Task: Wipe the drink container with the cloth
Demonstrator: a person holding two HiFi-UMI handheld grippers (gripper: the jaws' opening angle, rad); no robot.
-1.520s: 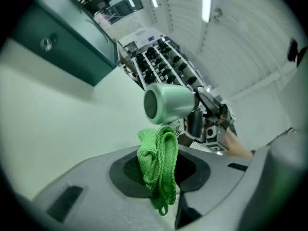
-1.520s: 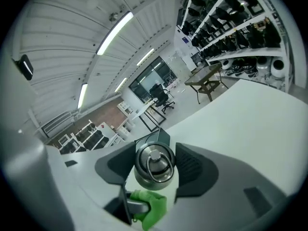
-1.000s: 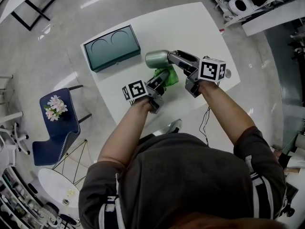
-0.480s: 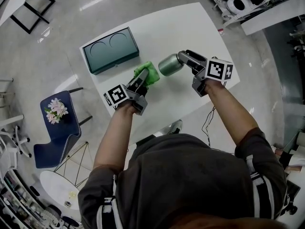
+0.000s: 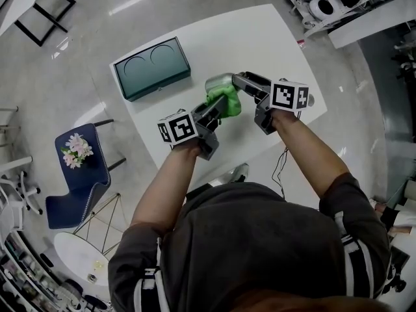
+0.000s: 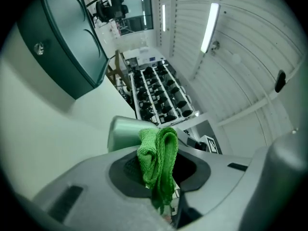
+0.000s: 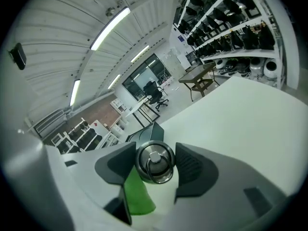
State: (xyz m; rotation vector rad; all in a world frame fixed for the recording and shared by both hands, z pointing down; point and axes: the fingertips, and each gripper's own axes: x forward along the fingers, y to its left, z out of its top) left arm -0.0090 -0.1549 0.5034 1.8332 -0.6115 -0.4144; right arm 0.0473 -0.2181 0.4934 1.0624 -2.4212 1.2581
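The drink container [image 5: 217, 83], a pale green metal flask, is lying on its side just above the middle of the counter [image 5: 260, 38], near the centre of the head view, with its body pointing toward the upper left of the frame. The right tool [image 5: 244, 83] is clamping it at the lid end: in the right gripper view the ringed cap is sitting squarely between the two dark pads, which are pressing on it from either side at a middling width. The green cloth [image 5: 225, 101] is bunched against the lower side of the flask, and the left tool [image 5: 215, 112] is pinching it, jaws drawn narrow on the folded fabric, as the left gripper view is showing. Judging by this, the wiping itself is under way, with the cloth meeting the flask's side. The next move is probably calling for a stroke of the cloth along the body while the right tool is holding the flask steady, perhaps turning it to offer an unwiped face. A teal case [image 5: 151, 65] is resting well apart at the counter's upper left.
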